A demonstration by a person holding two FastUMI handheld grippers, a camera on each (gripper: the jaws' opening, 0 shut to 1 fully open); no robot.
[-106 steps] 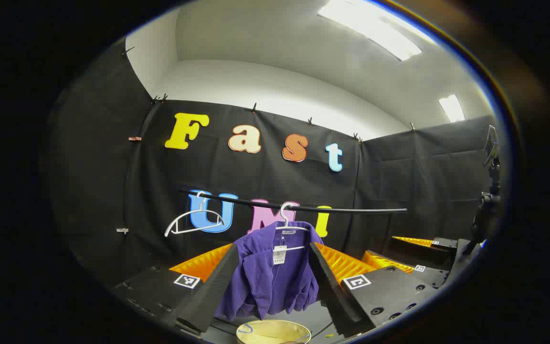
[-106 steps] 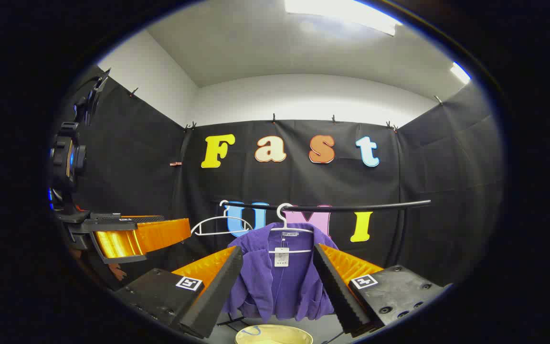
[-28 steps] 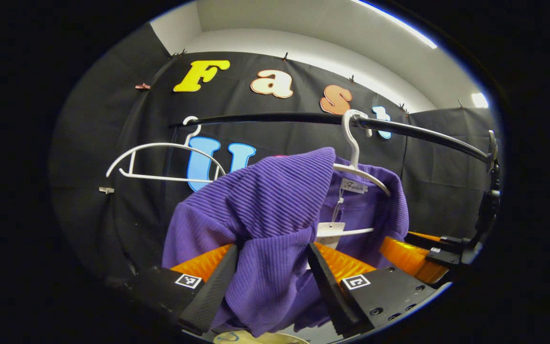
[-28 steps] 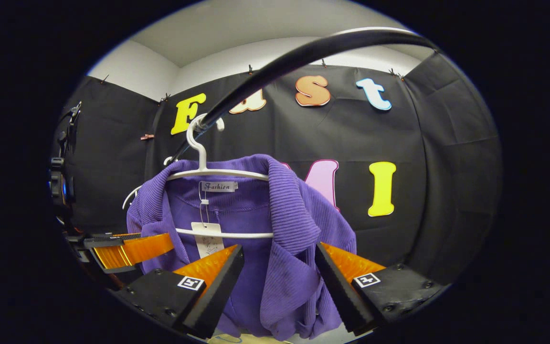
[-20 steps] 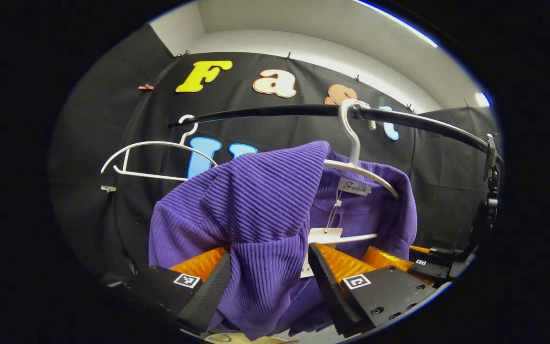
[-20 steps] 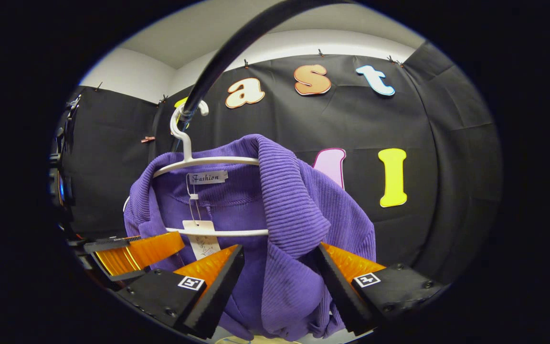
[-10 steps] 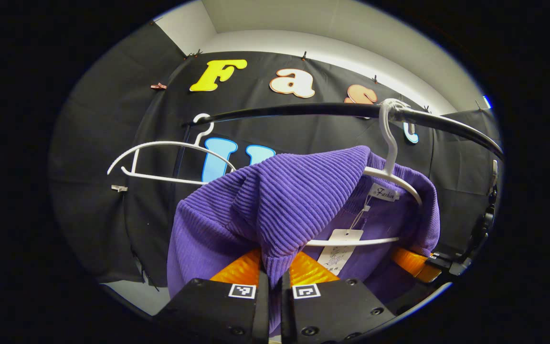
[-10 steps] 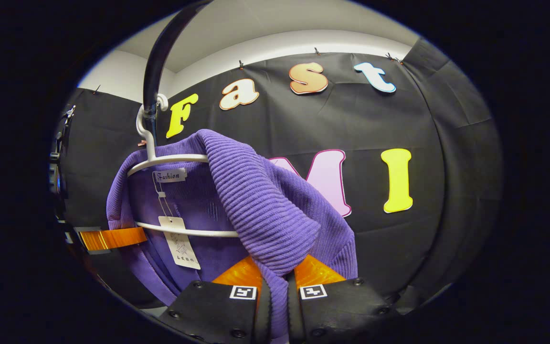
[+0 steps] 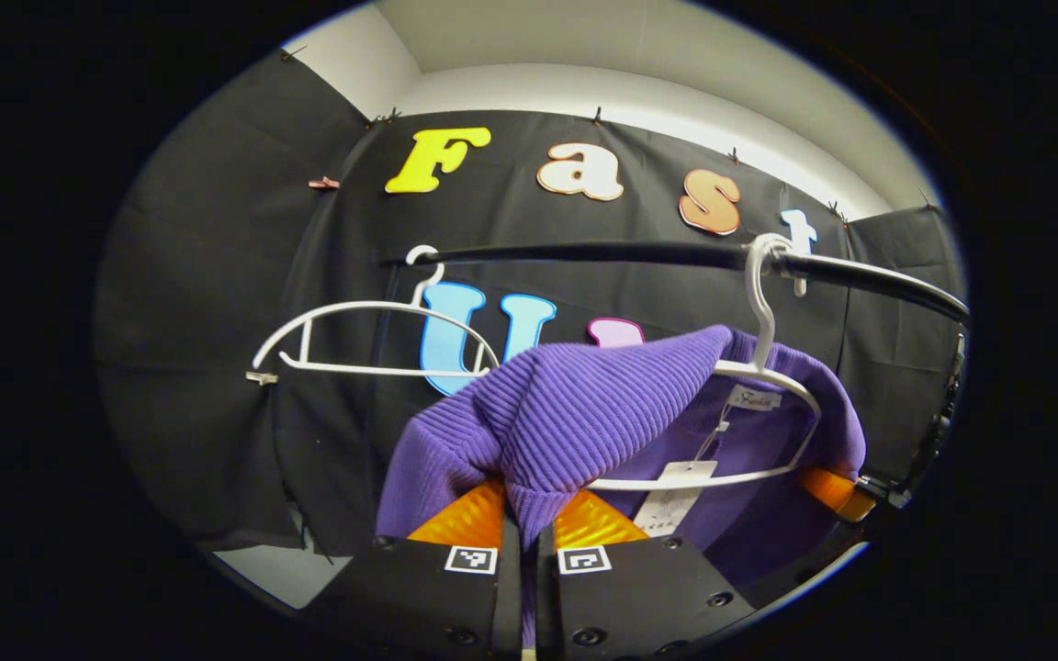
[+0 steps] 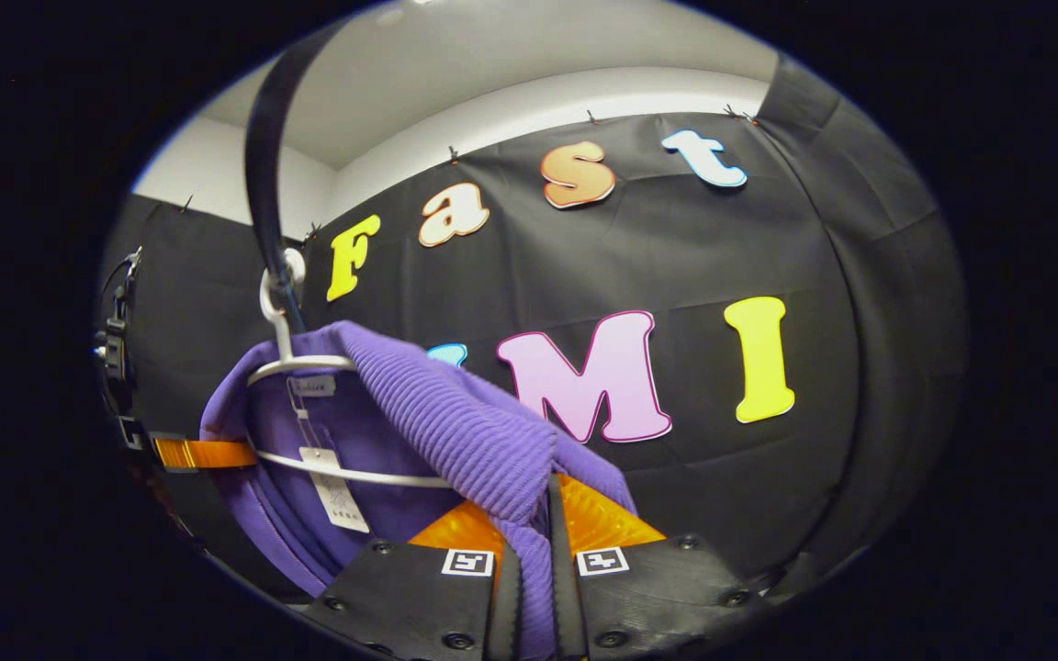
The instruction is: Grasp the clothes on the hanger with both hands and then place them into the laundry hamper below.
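Observation:
A purple ribbed garment (image 9: pixel 584 413) (image 10: pixel 437 431) hangs on a white hanger (image 9: pixel 759 367) (image 10: pixel 286 363) hooked over a black rail (image 9: pixel 602 254) (image 10: pixel 263 165). My left gripper (image 9: pixel 526 514) is shut on the garment's left shoulder, with cloth pinched between both fingers. In the right gripper view my right gripper (image 10: pixel 534 519) is shut on the right shoulder in the same way. A white tag (image 9: pixel 671 505) (image 10: pixel 332 491) dangles inside the collar. Each gripper also appears at the far edge of the other's view, the right gripper (image 9: pixel 837 491) and the left gripper (image 10: pixel 194 453).
A bare white hanger (image 9: pixel 373 326) hangs on the rail to the left of the garment. The black cloth wall (image 9: pixel 217 303) stands close behind. A patch of pale floor (image 9: pixel 272 569) lies low on the left.
Both grippers stay shut on the shoulders and have pulled the garment down and outward. The collar sits lower on the hanger, and the rail has shifted in both views.

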